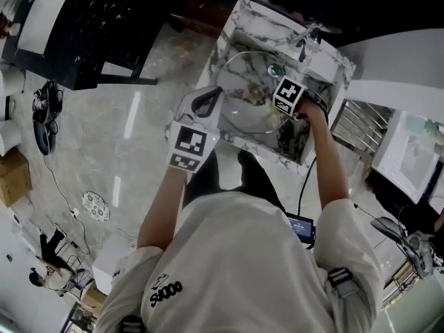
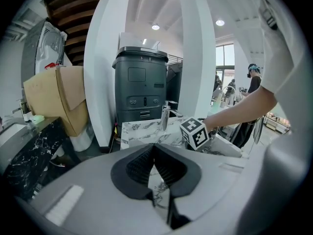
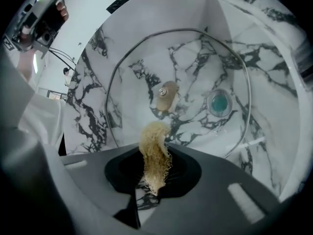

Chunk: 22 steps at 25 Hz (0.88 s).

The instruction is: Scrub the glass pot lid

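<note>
The right gripper (image 3: 155, 166) is squeezed tight on a fluffy yellow scrubber (image 3: 153, 146), close above the glass pot lid (image 3: 137, 97). The lid lies in the marble sink (image 3: 93, 111), its brown knob (image 3: 167, 96) showing, with the round drain (image 3: 219, 103) beside it. The left gripper (image 2: 154, 150) is by the sink's edge, its jaws closed together with nothing between them.

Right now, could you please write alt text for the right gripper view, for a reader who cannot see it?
The right gripper clamps a tuft of pale fibrous scrubber over a glass pot lid in a white, black-veined marble sink. The lid's tan knob is near centre frame, a teal drain to its right.
</note>
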### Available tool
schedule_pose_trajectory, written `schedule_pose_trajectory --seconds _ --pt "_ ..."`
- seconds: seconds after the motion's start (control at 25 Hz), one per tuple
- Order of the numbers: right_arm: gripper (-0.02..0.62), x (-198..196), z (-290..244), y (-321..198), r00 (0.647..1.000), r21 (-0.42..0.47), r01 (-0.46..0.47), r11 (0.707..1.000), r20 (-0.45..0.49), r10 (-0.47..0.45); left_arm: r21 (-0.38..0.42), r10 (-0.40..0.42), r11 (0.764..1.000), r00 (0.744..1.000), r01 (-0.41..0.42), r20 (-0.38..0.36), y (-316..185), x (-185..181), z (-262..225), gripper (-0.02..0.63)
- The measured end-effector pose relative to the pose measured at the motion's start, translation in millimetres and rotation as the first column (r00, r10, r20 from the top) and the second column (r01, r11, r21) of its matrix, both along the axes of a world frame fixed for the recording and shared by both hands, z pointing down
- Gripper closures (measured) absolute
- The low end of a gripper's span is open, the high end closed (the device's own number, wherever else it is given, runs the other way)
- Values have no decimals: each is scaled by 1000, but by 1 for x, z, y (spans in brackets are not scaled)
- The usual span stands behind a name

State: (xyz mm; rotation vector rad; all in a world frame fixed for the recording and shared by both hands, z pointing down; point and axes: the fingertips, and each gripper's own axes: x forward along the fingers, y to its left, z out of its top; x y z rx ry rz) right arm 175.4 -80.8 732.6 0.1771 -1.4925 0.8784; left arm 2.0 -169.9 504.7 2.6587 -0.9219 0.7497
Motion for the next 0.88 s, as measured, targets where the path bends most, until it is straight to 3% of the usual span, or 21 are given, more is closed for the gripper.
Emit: schedule_pose_trajectory --seconds 0.16,0.32,0.44,0.68,0.88 --pt "545 14 1 -36 997 141 -67 988 -22 71 -4 8 1000 1000 -8 8 -4 -1 0 597" --pt "546 19 1 -71 989 291 -122 949 -50 143 -13 15 1000 1000 -15 16 -7 -5 3 597" --pt "545 17 3 -82 983 342 -130 931 -75 165 -14 15 1000 1000 -15 22 -9 -6 4 597" --pt "545 -12 3 -117 985 512 -122 850 -41 166 -25 20 1000 999 -20 30 -9 -11 9 597" --pt "545 -40 1 -134 986 562 -133 816 -6 165 -26 19 999 999 -19 31 -9 -15 11 597"
